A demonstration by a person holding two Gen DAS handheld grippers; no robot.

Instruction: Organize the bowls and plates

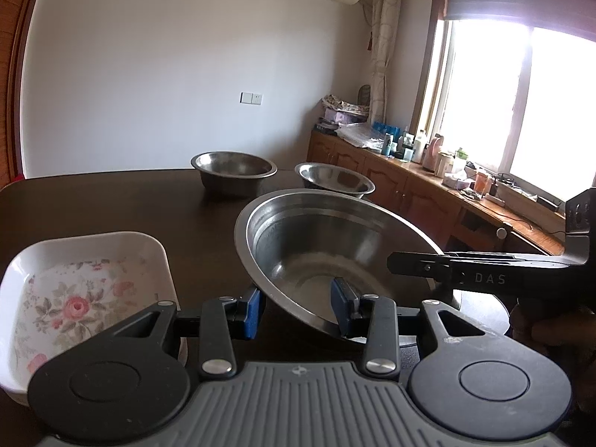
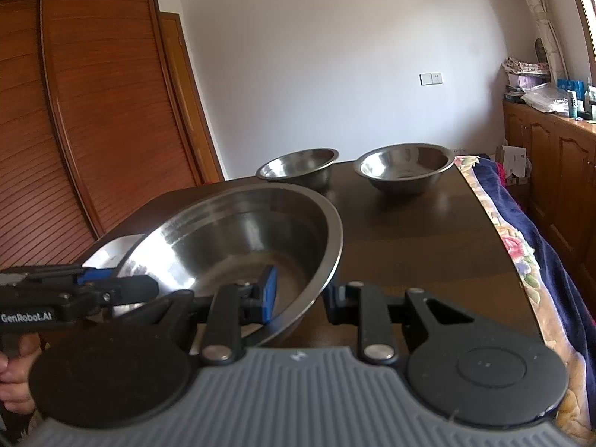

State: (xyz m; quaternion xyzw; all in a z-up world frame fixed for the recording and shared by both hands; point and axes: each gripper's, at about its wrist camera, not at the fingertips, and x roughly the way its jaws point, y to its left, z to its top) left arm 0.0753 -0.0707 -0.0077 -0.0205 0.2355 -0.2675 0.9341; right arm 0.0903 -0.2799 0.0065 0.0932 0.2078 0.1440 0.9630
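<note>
Both grippers (image 1: 298,311) (image 2: 301,294) clamp the large steel bowl's (image 1: 316,246) opposite rims.

light: daylight from window (image 1: 521,104), blown out | interior dim | edges fisheye-bent

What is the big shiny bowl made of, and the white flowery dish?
The big shiny bowl looks like stainless steel: grey, brushed, with mirror-like glints along its thin rim. The white rectangular dish with pink roses looks like glazed ceramic, perhaps melamine: smooth, glossy, thick rounded walls and a printed pattern.
</note>
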